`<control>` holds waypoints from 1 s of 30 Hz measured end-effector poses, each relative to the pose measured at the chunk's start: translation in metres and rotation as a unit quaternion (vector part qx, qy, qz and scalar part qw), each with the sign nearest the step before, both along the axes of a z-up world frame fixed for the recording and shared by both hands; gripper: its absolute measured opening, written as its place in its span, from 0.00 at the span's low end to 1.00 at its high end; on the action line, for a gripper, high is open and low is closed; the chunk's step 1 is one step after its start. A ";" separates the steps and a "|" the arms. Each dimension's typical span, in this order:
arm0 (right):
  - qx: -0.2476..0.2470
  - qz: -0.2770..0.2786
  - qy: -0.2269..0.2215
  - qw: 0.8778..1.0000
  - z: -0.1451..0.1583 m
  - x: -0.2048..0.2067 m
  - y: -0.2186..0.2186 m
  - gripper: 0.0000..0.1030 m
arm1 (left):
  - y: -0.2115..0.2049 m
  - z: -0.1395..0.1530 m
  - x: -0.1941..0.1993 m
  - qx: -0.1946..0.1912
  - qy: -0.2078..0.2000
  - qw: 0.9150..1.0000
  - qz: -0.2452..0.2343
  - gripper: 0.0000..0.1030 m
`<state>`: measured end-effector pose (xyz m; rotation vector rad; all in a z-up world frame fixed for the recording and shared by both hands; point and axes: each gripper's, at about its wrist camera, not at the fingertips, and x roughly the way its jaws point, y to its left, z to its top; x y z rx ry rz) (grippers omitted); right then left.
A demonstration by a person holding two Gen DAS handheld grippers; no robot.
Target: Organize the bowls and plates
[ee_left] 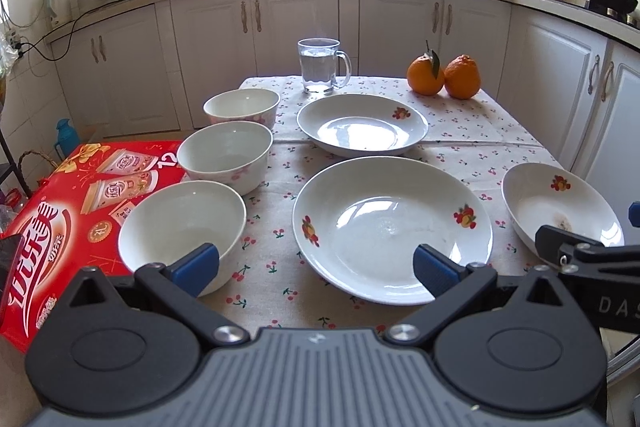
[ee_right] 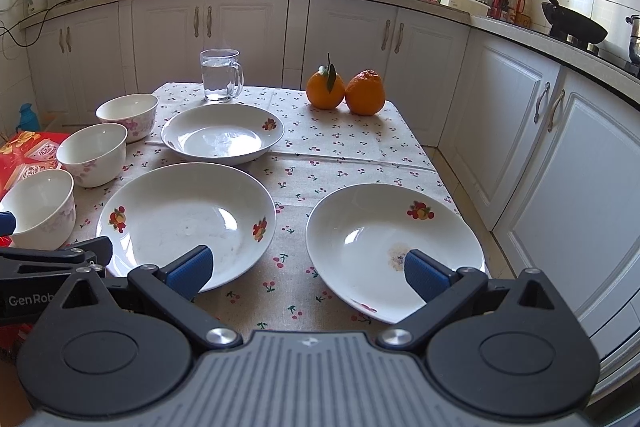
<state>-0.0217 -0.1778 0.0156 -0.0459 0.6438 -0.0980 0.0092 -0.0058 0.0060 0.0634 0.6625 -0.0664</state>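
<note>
Plates [ee_right: 186, 223] and bowls [ee_left: 224, 155] sitting on cloth [ee_right: 340, 143]: three bowls lining left edge, two plates down middle, third plate [ee_right: 394, 247] at right edge (overhanging near corner). We're holding left gripper [ee_left: 316, 269] above near edge, jaws apart, gripping nothing. Right gripper [ee_right: 308, 269] hovering likewise, jaws apart. Mug [ee_left: 320, 67] and two oranges [ee_left: 442, 75] standing at far end.
</note>
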 end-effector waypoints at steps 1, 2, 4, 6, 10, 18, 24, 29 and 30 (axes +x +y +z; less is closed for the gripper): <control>0.000 0.002 -0.002 1.000 0.001 0.001 -0.001 1.00 | 0.000 0.002 0.002 -0.002 0.000 1.000 -0.007 0.99; 0.002 0.004 -0.004 1.000 0.003 0.001 -0.003 1.00 | 0.000 0.004 0.003 -0.003 -0.001 1.000 -0.014 0.99; 0.006 0.005 -0.011 1.000 0.005 0.003 -0.008 1.00 | -0.001 0.008 0.006 -0.003 -0.008 1.000 -0.027 0.99; 0.007 0.010 -0.018 1.000 0.009 0.005 -0.014 1.00 | -0.003 0.012 0.009 0.002 -0.018 0.999 -0.037 0.99; -0.005 0.024 -0.042 0.999 0.013 0.004 -0.030 1.00 | -0.007 0.017 0.021 0.000 -0.016 0.998 -0.059 0.99; -0.033 0.024 -0.027 0.999 -0.006 0.002 -0.086 1.00 | -0.021 0.010 0.042 -0.009 -0.006 0.995 -0.097 0.99; 0.009 0.043 0.027 0.999 -0.040 0.000 -0.118 1.00 | -0.038 0.006 0.058 0.009 0.002 0.993 -0.117 0.99; 0.015 0.062 0.063 0.996 -0.065 0.005 -0.122 1.00 | -0.058 0.003 0.067 0.010 0.003 0.987 -0.159 0.99; 0.014 0.065 0.069 0.995 -0.069 0.007 -0.122 1.00 | -0.062 0.003 0.069 0.011 0.002 0.986 -0.165 0.99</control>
